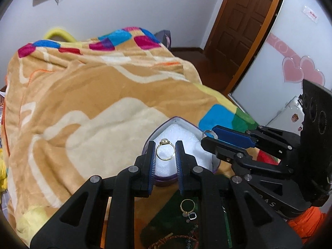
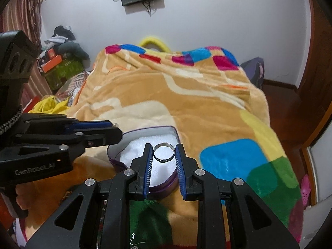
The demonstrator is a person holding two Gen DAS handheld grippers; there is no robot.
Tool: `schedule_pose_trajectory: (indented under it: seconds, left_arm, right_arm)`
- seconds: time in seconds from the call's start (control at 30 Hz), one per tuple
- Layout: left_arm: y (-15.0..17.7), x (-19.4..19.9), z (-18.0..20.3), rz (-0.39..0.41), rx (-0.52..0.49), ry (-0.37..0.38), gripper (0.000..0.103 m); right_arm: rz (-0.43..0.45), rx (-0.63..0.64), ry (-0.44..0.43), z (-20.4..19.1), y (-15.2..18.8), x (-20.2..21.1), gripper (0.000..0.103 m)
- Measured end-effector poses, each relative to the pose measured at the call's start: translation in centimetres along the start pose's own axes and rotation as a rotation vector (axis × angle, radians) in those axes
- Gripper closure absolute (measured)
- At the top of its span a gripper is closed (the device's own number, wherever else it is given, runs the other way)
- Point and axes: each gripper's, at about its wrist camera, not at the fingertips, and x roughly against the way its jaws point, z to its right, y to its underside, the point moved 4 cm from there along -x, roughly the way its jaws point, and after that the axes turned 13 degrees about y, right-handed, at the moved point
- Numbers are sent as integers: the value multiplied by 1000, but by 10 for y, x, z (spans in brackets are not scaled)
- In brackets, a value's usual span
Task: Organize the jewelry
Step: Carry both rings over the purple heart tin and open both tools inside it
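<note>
While your left tongs (image 1: 165, 149) pinch a gold ring (image 1: 165, 150) and right tongs (image 2: 164, 153) a silver ring (image 2: 164, 152) above the empty heart box (image 1: 166, 181), loose jewelry (image 1: 187, 208) waits on the bed (image 1: 83, 103).

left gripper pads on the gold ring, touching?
Touching. Left wrist view: the gold ring spans the left gripper, each side of its band meeting a blue pad, above the heart-shaped box.

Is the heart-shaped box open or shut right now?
Open. The box has no lid on it, and its white foam lining shows from above in both wrist views.
</note>
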Motion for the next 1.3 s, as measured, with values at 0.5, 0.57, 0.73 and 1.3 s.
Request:
schedule_pose_trajectory:
  seconds: [0.5,0.57,0.73,1.3]
  left_arm:
    - [-2,-14,0,-52,-15,3,86]
    - [-2,-13,0,-51,-13,2,86]
    - [-4,0,3,-22,-21,-11,86]
    - [8,61,23,60,-60,-107,75]
  right_arm:
    - [-33,62,2,-8,0,-8,83]
    - [-43,66,-4,-9,-1,-9,83]
    - [-53,80,4,-11,-2,-9,83]
    - [28,67,66,-6,-6,48,73]
